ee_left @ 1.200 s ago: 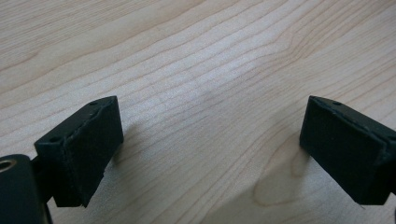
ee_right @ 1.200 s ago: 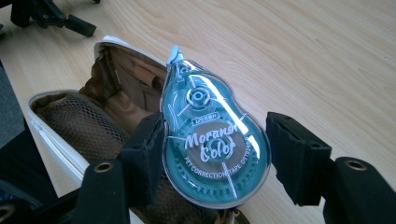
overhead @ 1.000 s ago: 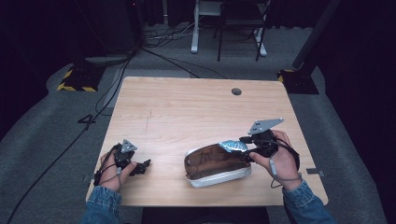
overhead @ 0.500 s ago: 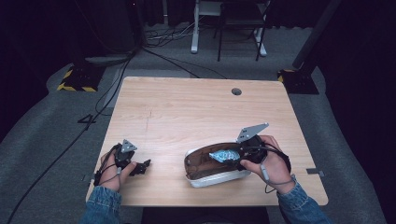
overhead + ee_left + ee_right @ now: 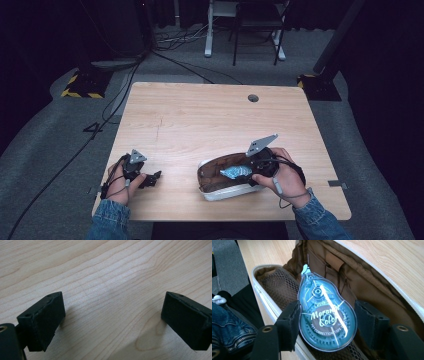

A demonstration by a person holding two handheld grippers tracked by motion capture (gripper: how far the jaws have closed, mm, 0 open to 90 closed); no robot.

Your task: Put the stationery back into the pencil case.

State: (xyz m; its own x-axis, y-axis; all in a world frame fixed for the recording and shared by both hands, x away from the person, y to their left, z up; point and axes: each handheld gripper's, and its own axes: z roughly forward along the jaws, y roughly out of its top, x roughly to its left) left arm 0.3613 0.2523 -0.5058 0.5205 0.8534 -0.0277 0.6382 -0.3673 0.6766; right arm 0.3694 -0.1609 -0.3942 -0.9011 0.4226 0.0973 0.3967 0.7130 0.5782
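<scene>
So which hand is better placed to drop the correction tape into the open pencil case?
Right. The right gripper already grips the correction tape over the pencil case; the left gripper rests open on bare table, away from it.

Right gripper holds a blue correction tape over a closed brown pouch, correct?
Not quite: the pouch is open, not closed. The right gripper view shows its unzipped mouth and brown lining beneath the blue correction tape, which the right gripper does hold.
</scene>
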